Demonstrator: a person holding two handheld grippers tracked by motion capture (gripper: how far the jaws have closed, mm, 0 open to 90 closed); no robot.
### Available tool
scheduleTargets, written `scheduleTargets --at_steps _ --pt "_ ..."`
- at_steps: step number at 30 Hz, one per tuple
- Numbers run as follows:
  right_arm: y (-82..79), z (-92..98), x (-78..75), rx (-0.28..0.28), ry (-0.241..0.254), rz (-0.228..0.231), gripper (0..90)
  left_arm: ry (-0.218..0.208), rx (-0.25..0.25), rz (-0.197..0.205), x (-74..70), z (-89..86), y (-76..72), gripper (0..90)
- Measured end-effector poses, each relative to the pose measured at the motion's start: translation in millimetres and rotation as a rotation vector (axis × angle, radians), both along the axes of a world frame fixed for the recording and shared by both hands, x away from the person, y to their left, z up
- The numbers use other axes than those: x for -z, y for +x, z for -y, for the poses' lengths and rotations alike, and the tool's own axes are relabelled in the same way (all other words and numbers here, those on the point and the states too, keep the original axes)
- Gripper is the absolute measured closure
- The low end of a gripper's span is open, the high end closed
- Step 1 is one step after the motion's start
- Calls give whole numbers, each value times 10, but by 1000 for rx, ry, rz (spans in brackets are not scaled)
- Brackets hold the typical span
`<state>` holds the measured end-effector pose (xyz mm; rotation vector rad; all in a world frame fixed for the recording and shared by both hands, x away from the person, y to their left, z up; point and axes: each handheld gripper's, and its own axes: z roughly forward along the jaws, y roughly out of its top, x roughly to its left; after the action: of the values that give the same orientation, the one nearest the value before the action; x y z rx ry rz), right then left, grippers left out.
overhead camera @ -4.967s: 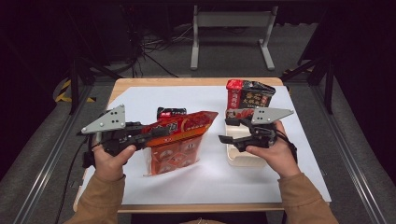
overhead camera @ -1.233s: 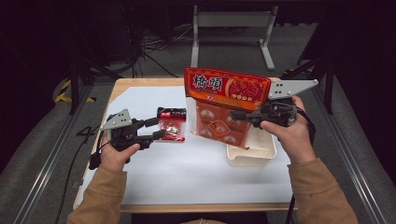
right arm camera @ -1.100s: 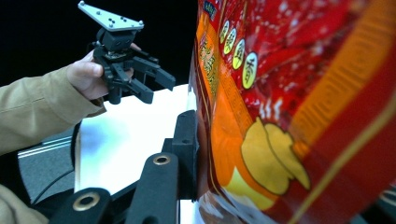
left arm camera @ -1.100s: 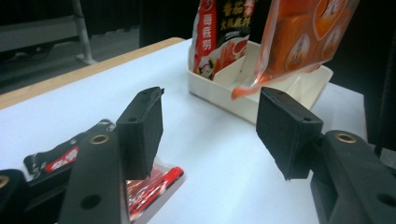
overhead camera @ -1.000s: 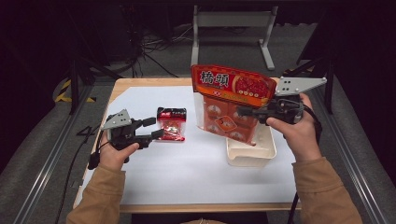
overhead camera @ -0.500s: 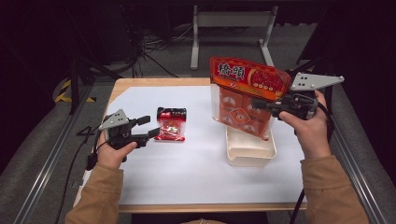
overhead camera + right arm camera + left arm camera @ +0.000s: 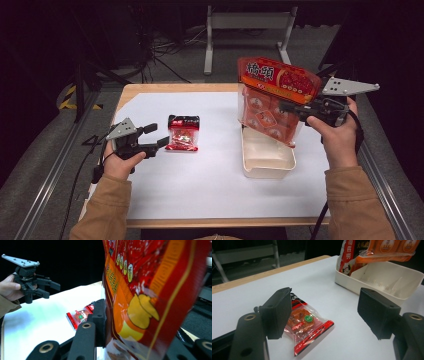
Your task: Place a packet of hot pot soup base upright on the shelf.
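Note:
A small red snack packet (image 7: 183, 133) lies flat on the white table sheet. My left gripper (image 7: 159, 135) sits just left of it, open; its jaws have just been opening and nothing is between the pads. In the left gripper view the packet (image 7: 308, 323) lies ahead of the jaws, partly behind the left one. My right gripper (image 7: 287, 107) is shut on a large red snack bag (image 7: 275, 100), which hangs upright above the far end of the white tray (image 7: 267, 160). The bag (image 7: 155, 290) hides the right jaw in the right gripper view.
The white tray (image 7: 387, 277) is shallow, with a boxed red item standing at its far end under the bag. The wooden table edge (image 7: 175, 88) borders the white sheet. Dark floor, cables and a metal stand (image 7: 245, 22) lie beyond the table.
My right gripper has carried the big bag rightward over the tray. My left gripper has let go of the small packet, opened and drawn back a little to the left.

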<state>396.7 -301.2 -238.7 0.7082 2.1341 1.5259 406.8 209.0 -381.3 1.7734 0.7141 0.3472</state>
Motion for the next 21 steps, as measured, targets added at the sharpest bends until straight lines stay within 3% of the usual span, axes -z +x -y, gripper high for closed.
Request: scheduleTargets --at_steps 10,17,21 --pt "36 53 187 43 32 -14 703 4 -7 2 15 5 12 246" --pt "41 79 327 58 51 -15 704 -9 -10 -17 35 16 25 179" --pt "42 62 382 69 34 -16 703 -3 1 -27 47 33 29 188"
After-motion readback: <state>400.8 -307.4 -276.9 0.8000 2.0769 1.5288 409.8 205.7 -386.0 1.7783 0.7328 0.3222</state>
